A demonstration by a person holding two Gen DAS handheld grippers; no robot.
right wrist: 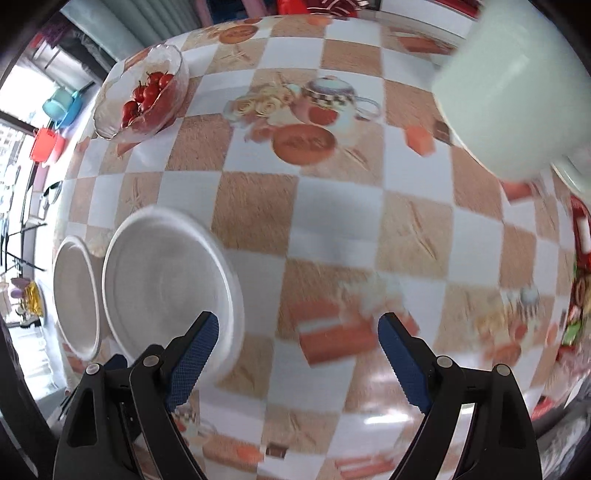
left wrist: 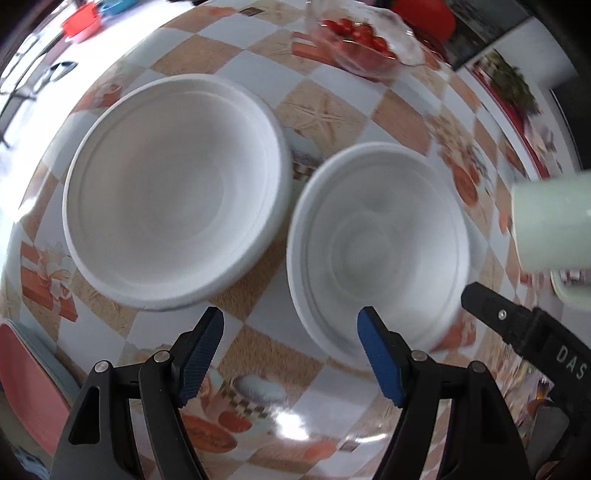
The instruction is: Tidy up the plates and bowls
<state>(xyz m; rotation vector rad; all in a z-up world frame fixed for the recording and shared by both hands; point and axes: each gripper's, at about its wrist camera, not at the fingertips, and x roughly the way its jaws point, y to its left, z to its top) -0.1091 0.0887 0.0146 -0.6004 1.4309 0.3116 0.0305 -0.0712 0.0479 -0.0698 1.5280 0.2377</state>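
Observation:
Two white foam bowls sit side by side on the checked tablecloth. In the left wrist view the larger bowl (left wrist: 173,192) is at the left and the smaller bowl (left wrist: 380,247) at the right. My left gripper (left wrist: 290,332) is open and empty, hovering just in front of them, its right finger over the smaller bowl's near rim. In the right wrist view the nearer bowl (right wrist: 166,284) and the farther bowl (right wrist: 75,295) lie at the left. My right gripper (right wrist: 297,338) is open and empty above the cloth, its left finger over the nearer bowl's edge. It also shows in the left wrist view (left wrist: 517,325).
A glass bowl of red tomatoes (left wrist: 354,40) (right wrist: 147,99) stands at the far side. A pale green cup (right wrist: 517,85) (left wrist: 550,221) stands at the right. A pink plate (left wrist: 26,380) lies at the left edge. Red and blue containers (left wrist: 81,22) are beyond the table.

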